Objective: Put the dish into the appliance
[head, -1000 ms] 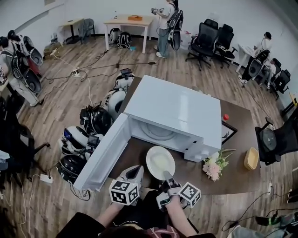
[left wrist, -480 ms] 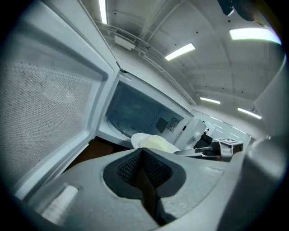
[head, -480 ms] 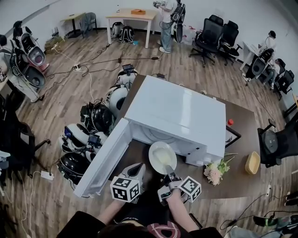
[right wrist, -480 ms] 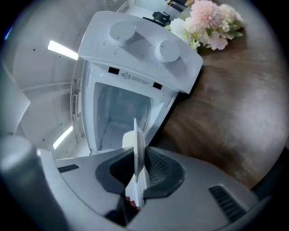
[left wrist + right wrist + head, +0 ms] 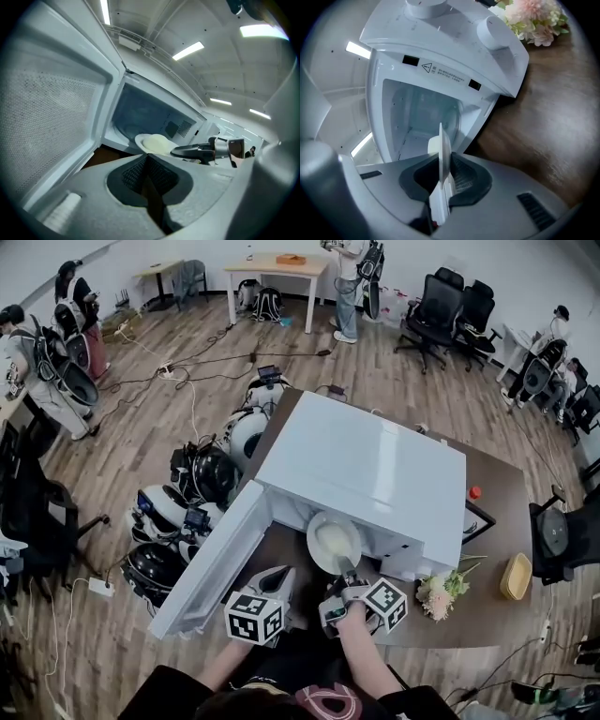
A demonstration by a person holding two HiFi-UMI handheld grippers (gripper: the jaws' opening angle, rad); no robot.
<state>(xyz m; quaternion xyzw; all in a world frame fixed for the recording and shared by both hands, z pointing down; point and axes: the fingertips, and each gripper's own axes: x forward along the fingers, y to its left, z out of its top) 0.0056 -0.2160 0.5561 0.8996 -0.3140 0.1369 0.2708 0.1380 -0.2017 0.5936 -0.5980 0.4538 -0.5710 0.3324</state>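
— The dish (image 5: 335, 542): what is seen of it in the head view?
— It is held by its near edge in the right gripper (image 5: 349, 570), which is shut tight on it. A second ago it was out over the table (image 5: 497, 540). Now its far edge has been brought to the mouth of the microwave (image 5: 366, 465), and the door (image 5: 211, 563) is wide open. So the putting-in looks nearly begun, but the dish is not yet set down inside.
— And in the left gripper view?
— The left gripper (image 5: 149, 164) is closed and nothing is held in it. The dish is seen lying flat, face up, with something pale on it.
— And in the right gripper view?
— The dish is seen from its edge there, as a thin line pinched between the pads. It is round, so no long side can be told. Its free edge is pointed straight into the microwave.
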